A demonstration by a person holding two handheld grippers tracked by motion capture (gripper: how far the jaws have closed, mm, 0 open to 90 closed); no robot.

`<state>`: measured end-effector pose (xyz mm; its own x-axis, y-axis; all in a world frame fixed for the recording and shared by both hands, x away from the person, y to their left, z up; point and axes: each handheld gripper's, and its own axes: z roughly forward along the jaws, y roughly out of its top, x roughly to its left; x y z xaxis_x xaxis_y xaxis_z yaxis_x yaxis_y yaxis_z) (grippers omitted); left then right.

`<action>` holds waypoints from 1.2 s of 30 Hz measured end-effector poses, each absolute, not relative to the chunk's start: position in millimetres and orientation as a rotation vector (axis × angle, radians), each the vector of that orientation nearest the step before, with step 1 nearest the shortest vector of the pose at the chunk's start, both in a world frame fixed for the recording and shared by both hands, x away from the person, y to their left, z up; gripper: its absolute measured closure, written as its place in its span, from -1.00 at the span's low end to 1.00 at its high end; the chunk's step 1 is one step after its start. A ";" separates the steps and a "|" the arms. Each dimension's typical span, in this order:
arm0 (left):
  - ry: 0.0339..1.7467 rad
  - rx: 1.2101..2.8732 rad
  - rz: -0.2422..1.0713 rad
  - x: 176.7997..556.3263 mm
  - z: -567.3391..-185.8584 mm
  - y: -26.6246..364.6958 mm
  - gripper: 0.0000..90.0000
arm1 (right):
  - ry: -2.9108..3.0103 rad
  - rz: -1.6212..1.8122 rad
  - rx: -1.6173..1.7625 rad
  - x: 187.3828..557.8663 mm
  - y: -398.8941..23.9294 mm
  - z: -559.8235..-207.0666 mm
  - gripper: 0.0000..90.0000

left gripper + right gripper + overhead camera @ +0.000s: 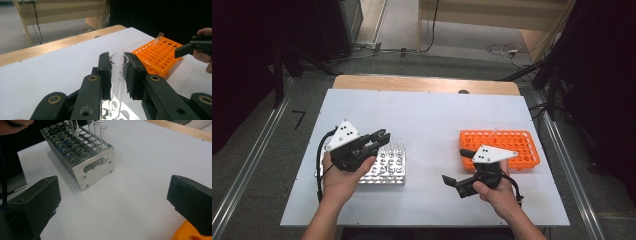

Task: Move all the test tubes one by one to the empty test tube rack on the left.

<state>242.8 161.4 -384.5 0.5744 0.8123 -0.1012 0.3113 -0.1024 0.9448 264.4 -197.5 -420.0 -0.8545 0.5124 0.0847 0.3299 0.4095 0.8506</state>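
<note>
— One glass tube [118,75] sits clamped between the pads of the left claw [117,72], upright, its open mouth level with the fingertips and its lower end just above the metal rack [388,167] under that claw.

— And the right claw [460,167]?

— Spread wide and empty, low over the table [427,120], with the orange rack [501,148] just behind it. One tube [158,38] leans in that rack already.

— So how should the carry go?

— I'd judge the tube is meant for the orange rack. Keep it vertical, lift it fully clear of the metal rack's holes before moving sideways, and squeeze no harder than now, since glass can crack.

— Anything unclear?

— The tube's bottom is cut off below the left claw's view, so whether it has left its hole I cannot tell. The remaining tubes [96,135] in the metal rack are hard to count.
</note>
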 end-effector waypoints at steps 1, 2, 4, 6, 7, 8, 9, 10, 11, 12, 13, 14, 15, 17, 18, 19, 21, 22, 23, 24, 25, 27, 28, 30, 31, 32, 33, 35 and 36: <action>0.956 1.674 0.555 243.7 -385.3 163.3 0.66 | 2.469 1.423 0.763 265.7 -200.1 -420.6 -1.00; 0.963 1.673 0.562 244.8 -386.2 165.4 0.66 | 2.466 1.422 0.771 267.1 -202.3 -421.5 -1.00; 0.977 1.668 0.575 246.0 -387.1 168.7 0.66 | 2.462 1.412 0.792 269.6 -206.4 -423.6 -1.00; 0.988 1.661 0.588 247.6 -388.0 173.3 0.66 | 2.459 1.407 0.808 271.6 -210.2 -425.6 -1.00; 0.991 1.660 0.595 248.2 -388.4 174.8 0.66 | 2.457 1.404 0.816 272.3 -211.8 -426.3 -1.00; 1.000 1.655 0.600 249.2 -389.2 177.1 0.66 | 2.455 1.399 0.817 273.1 -213.0 -426.7 -1.00; 1.005 1.649 0.606 250.2 -390.2 178.6 0.66 | 2.452 1.396 0.825 274.2 -214.9 -427.1 -1.00; 1.010 1.652 0.613 251.0 -391.0 180.7 0.66 | 2.449 1.397 0.833 274.9 -216.3 -427.2 -1.00; 1.015 1.647 0.620 252.1 -392.2 182.1 0.66 | 2.444 1.395 0.837 275.8 -217.7 -427.2 -1.00; 1.022 1.648 0.627 253.4 -393.3 183.5 0.66 | 2.443 1.391 0.841 276.4 -218.9 -427.4 -1.00; 1.027 1.649 0.632 254.8 -394.5 184.8 0.66 | 2.441 1.389 0.842 277.3 -220.1 -427.8 -1.00; 1.030 1.650 0.637 256.0 -395.7 185.8 0.66 | 2.440 1.387 0.846 278.2 -221.4 -428.4 -1.00; 1.034 1.649 0.644 257.0 -396.6 186.6 0.66 | 2.439 1.386 0.856 278.9 -222.5 -429.1 -1.00; 1.041 1.647 0.653 259.0 -398.9 187.9 0.66 | 2.438 1.375 0.867 280.6 -224.7 -430.7 -1.00; 1.043 1.646 0.659 260.2 -400.4 188.1 0.66 | 2.436 1.374 0.871 281.4 -225.8 -431.3 -1.00; 1.045 1.647 0.660 261.4 -402.2 188.1 0.66 | 2.436 1.373 0.876 281.8 -226.8 -431.8 -1.00; 1.047 1.649 0.662 263.9 -406.5 187.6 0.66 | 2.435 1.371 0.884 282.2 -227.9 -432.2 -1.00; 1.053 1.650 0.662 264.9 -408.7 187.0 0.66 | 2.435 1.374 0.886 282.2 -228.3 -432.0 -1.00; 1.058 1.656 0.665 265.9 -410.8 186.6 0.66 | 2.433 1.376 0.885 282.2 -228.7 -431.8 -1.00; 1.058 1.658 0.664 267.0 -412.9 186.4 0.66 | 2.433 1.374 0.884 282.2 -229.0 -431.5 -1.00; 1.061 1.661 0.657 267.9 -414.7 186.2 0.66 | 2.432 1.373 0.885 282.2 -229.2 -431.4 -1.00; 1.068 1.664 0.652 269.6 -418.0 184.8 0.66 | 2.430 1.371 0.886 282.6 -229.4 -431.9 -1.00; 1.069 1.670 0.650 270.2 -419.4 184.1 0.66 | 2.431 1.369 0.886 282.8 -229.7 -432.0 -1.00; 1.073 1.679 0.647 271.2 -422.4 182.6 0.66 | 2.431 1.369 0.888 283.2 -230.3 -432.2 -1.00; 1.076 1.685 0.646 271.4 -423.6 182.1 0.66 | 2.431 1.370 0.890 283.4 -230.7 -432.2 -1.00; 1.079 1.691 0.644 271.6 -425.0 181.8 0.66 | 2.429 1.370 0.892 283.5 -231.2 -432.1 -1.00; 1.084 1.696 0.640 271.6 -426.0 181.5 0.66 | 2.426 1.369 0.890 283.7 -231.8 -431.9 -1.00; 1.095 1.713 0.636 272.1 -429.1 181.3 0.66 | 2.421 1.370 0.895 284.3 -233.5 -431.4 -1.00; 1.102 1.715 0.633 272.5 -430.5 181.2 0.66 | 2.418 1.372 0.900 284.5 -234.5 -431.1 -1.00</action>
